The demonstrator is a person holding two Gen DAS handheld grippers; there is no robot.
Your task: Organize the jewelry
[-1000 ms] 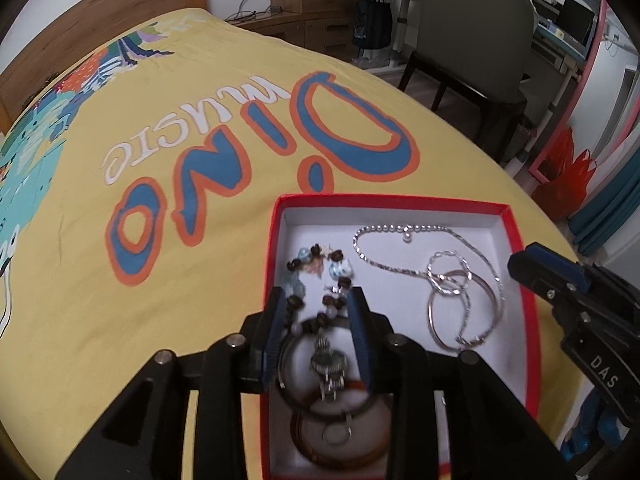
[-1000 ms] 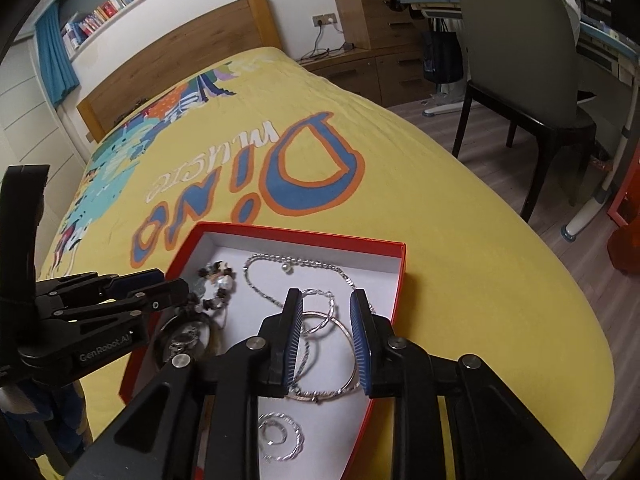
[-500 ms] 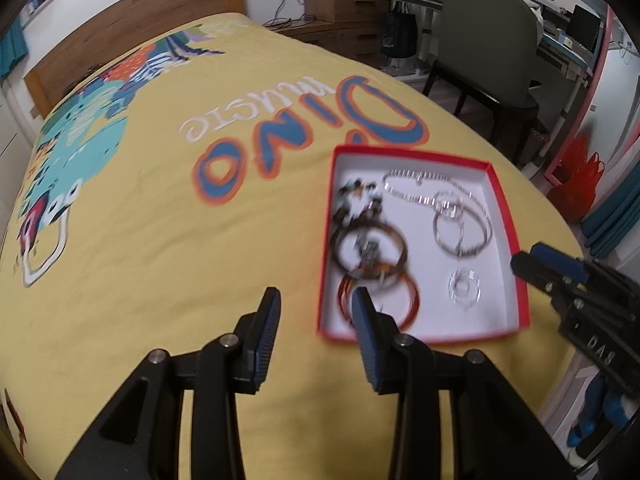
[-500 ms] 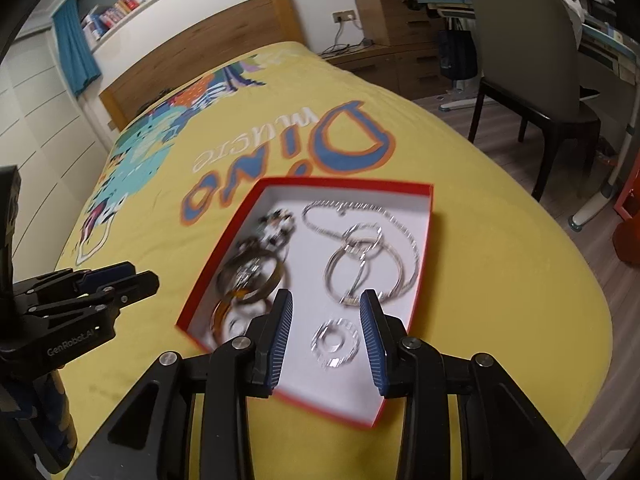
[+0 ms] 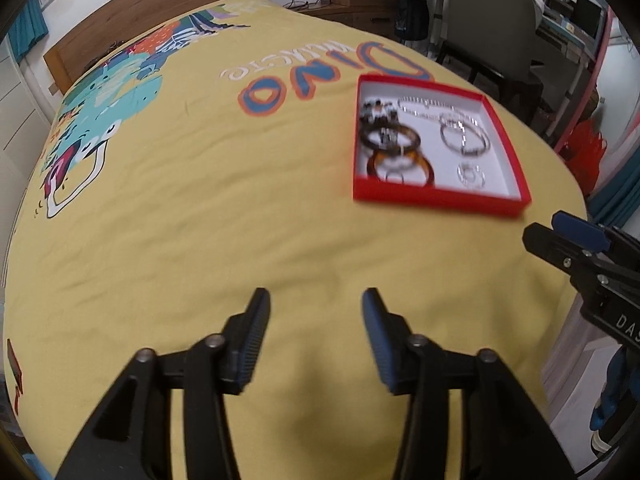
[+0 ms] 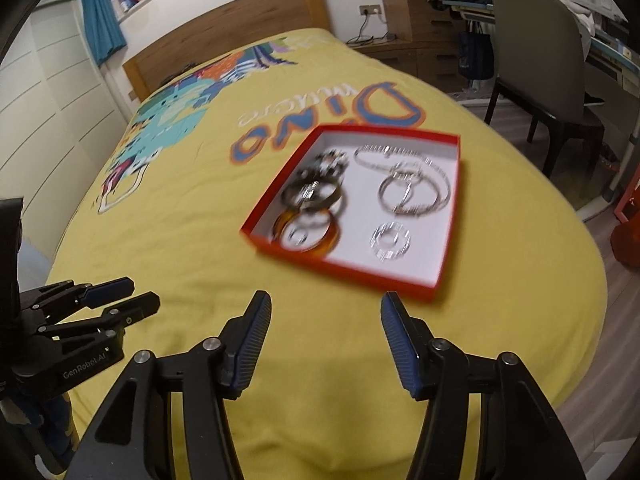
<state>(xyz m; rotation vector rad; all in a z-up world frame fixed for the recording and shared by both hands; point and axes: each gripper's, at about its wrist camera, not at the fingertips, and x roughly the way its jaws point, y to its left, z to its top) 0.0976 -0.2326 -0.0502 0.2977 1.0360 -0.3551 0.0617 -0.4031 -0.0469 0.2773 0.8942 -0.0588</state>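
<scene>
Both claws hovered low over the bedspread (image 6: 168, 216), well short of the box (image 6: 340, 268). The left gripper (image 5: 315, 306) was spread wide, holding nothing; the right gripper (image 6: 325, 312) gaped likewise, its ribbed blue pads (image 6: 256, 332) apart. The cloth was soft yellow, lightly creased. Farther off sat the shallow red box, white inside, holding an amber bangle (image 6: 306, 234), a dark bangle (image 6: 312, 196), silver hoops (image 6: 408, 196), a clear ring (image 6: 391, 240), beads (image 6: 330, 160) and a chain (image 6: 384, 152).
</scene>
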